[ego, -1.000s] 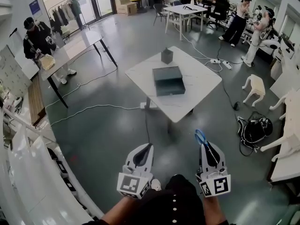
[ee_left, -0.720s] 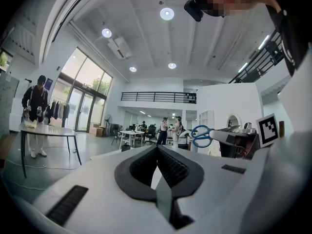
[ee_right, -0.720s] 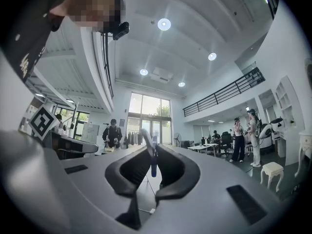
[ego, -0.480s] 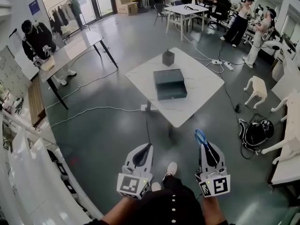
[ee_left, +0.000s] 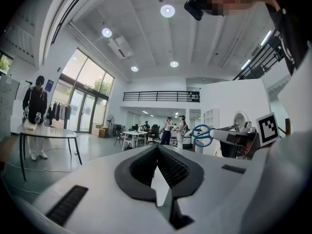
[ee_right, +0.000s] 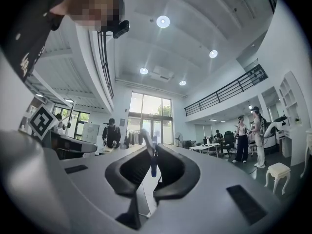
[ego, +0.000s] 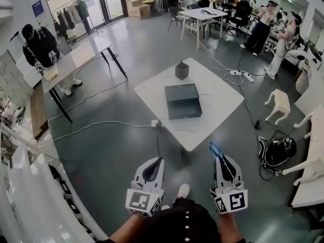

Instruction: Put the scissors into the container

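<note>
The head view looks steeply down from above onto the floor (ego: 111, 151), with the left tool (ego: 154, 166) and right tool (ego: 221, 162) close below and a white counter (ego: 217, 92) farther ahead. Each tool view looks roughly level along its jaws across the hall; all three share the glass doors (ego: 91, 4).

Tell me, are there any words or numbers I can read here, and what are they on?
No text here can be read.
The blue sign: too small to read.
The cube on the left gripper: black and white squares only, no letters.
The cube on the right gripper: black and white squares only, no letters.
</note>
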`<action>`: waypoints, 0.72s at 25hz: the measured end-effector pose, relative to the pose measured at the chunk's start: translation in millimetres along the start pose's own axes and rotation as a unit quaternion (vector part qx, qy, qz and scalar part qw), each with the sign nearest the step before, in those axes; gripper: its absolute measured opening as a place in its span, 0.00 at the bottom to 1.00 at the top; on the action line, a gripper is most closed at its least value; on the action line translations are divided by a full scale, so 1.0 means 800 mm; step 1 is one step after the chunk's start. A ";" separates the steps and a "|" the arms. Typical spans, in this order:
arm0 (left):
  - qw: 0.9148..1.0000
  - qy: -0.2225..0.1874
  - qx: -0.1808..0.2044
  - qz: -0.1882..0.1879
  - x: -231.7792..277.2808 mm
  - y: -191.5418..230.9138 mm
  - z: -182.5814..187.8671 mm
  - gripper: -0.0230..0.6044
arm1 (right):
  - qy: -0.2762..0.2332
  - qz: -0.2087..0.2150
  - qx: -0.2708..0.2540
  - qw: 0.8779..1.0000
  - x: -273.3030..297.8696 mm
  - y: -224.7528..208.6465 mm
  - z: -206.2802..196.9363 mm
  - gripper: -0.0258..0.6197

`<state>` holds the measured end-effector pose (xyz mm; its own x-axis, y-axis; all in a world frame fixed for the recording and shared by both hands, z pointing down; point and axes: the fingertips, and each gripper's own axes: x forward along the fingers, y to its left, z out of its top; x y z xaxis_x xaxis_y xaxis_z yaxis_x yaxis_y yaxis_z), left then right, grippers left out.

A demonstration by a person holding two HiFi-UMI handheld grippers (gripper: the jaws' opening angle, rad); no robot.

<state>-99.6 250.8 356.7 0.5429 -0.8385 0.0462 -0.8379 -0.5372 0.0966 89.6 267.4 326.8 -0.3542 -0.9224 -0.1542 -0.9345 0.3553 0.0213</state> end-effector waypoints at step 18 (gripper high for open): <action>1.000 0.001 0.007 0.022 0.125 0.017 0.010 0.08 | -0.012 0.028 0.007 1.000 0.097 -0.091 -0.017 0.12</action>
<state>-57.1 158.6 354.4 0.5052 -0.8613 0.0531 -0.8619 -0.5006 0.0805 129.6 167.8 326.6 -0.4052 -0.8970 -0.1764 -0.9124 0.4089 0.0167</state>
